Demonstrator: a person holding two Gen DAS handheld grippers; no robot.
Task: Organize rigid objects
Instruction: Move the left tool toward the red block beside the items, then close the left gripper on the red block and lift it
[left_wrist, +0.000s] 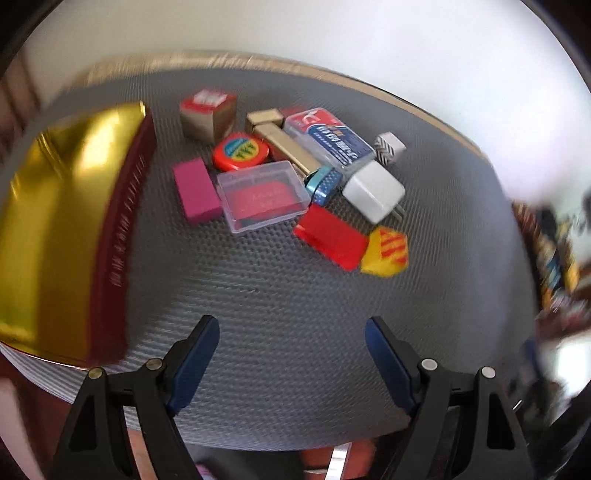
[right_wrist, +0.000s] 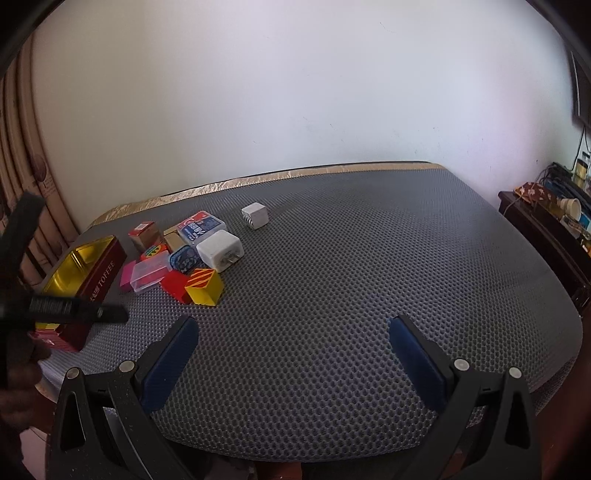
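- Left wrist view: the left gripper (left_wrist: 291, 328) hangs with its blue-padded jaws spread wide and nothing between them, above bare grey mesh of the mattress (left_wrist: 295, 302).
- Ahead of it lies a huddle of small rigid things; an open tin (left_wrist: 59, 221), gold inside and dark red outside, sits on the left, its long axis running from the near edge away toward the wall.
- Just right of the tin, a magenta block (left_wrist: 195, 190) lies flat, long axis pointing away, beside a clear plastic case (left_wrist: 264, 195) with a red insert.
- Behind them are a round red tin (left_wrist: 241, 151), a brown cube with a red top (left_wrist: 208, 114), a gold bar (left_wrist: 284, 146) lying diagonally and a clear box with a blue and red label (left_wrist: 328, 138).
- A white charger (left_wrist: 373, 190) points its prongs toward the near right; a red flat block (left_wrist: 330, 236) touches a yellow box with red stripes (left_wrist: 386, 251).
- A striped white cube (left_wrist: 389, 147) sits apart, at the far right.
- Right wrist view: the right gripper (right_wrist: 293, 332) is likewise wide open and empty, well right of the cluster.
- The picture from the left wrist is blurred.
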